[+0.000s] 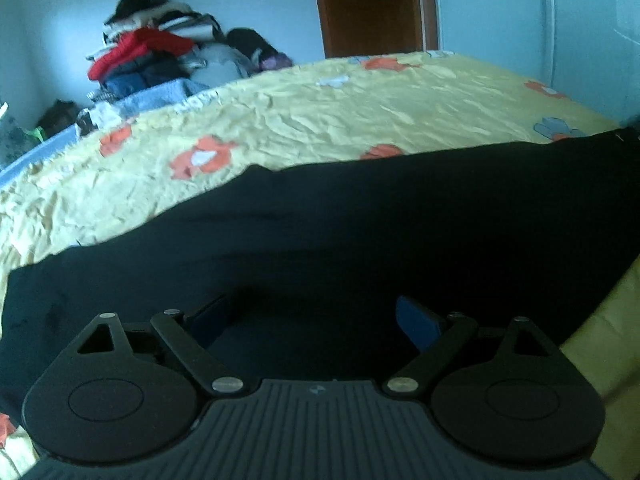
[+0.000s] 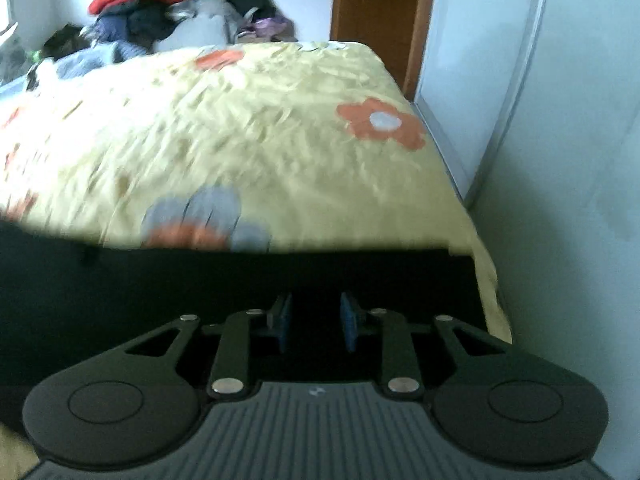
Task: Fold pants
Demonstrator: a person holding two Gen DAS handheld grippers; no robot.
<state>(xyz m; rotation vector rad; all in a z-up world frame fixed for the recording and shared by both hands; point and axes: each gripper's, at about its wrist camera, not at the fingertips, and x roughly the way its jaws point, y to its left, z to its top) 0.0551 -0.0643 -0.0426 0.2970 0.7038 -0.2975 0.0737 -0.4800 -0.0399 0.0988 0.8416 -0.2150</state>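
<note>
Pants (image 1: 360,232) flat on bed (image 1: 320,120) — both tongs (image 1: 316,322) (image 2: 316,322) parted above them.

pants (image 1: 360,232) on bed (image 1: 320,116), clothes pile (image 1: 160,56) behind

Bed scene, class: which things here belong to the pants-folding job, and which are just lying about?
Job:
black pants
left gripper, open
right gripper, open
yellow bedspread

Lying about:
clothes heap
wooden door

The black pants (image 1: 360,232) are running off the picture's edges, the bedspread (image 2: 260,140) is looking blurry, and the far clothes pile (image 1: 160,56) is too fuzzy to sort out.
</note>
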